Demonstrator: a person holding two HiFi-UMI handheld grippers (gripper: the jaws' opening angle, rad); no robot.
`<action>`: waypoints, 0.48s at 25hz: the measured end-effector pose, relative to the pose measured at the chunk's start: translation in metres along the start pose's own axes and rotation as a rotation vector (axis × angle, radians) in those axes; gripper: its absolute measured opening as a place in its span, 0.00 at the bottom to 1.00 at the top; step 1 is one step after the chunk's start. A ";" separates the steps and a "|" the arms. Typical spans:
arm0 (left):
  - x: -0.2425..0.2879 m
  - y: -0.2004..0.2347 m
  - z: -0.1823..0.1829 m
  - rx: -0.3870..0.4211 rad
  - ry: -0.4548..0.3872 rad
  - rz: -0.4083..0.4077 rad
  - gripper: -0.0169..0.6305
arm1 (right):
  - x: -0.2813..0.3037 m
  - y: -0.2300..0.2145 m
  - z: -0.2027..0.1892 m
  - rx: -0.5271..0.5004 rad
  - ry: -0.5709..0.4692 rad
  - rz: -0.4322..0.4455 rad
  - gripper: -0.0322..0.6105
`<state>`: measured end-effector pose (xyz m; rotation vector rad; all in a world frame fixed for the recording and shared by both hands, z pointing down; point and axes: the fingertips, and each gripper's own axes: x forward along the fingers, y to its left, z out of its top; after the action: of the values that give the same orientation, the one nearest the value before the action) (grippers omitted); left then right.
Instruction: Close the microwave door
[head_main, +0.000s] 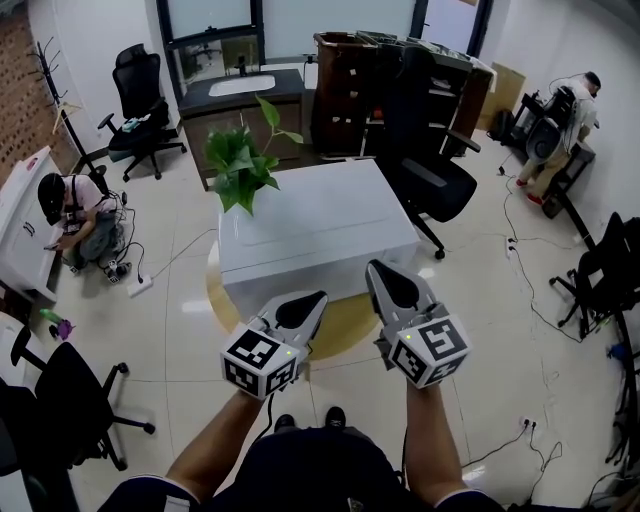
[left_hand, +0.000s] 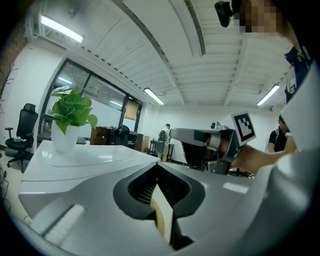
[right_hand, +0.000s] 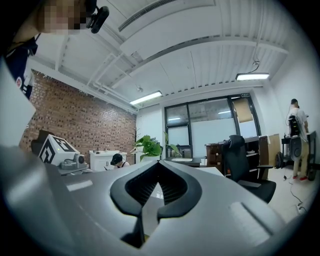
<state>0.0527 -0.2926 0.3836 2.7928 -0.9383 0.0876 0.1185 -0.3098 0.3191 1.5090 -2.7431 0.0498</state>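
The microwave is a white box seen from above on a round yellow table. Its door does not show from up here. A potted plant stands on its left rear corner. My left gripper is level just in front of the box's near edge, shut with nothing in it. My right gripper is beside it, reaching over the near right corner, also shut and empty. In the left gripper view the closed jaws look across the white top towards the plant. The right gripper view shows its jaws closed too.
A black office chair stands right of the table, another at the near left. A person crouches at the left by floor cables; another person stands at the far right. Dark cabinets line the back.
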 end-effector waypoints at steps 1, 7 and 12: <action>0.000 0.000 0.000 -0.001 0.000 0.001 0.05 | 0.000 0.000 0.000 0.002 0.002 0.001 0.05; 0.001 0.003 -0.002 -0.002 0.005 0.001 0.05 | 0.004 -0.001 -0.003 0.013 0.008 0.002 0.05; 0.000 0.003 -0.005 -0.006 0.009 0.002 0.05 | 0.005 0.002 -0.003 0.012 0.007 0.007 0.05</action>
<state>0.0506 -0.2942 0.3887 2.7843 -0.9373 0.0976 0.1145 -0.3131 0.3220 1.4990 -2.7481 0.0721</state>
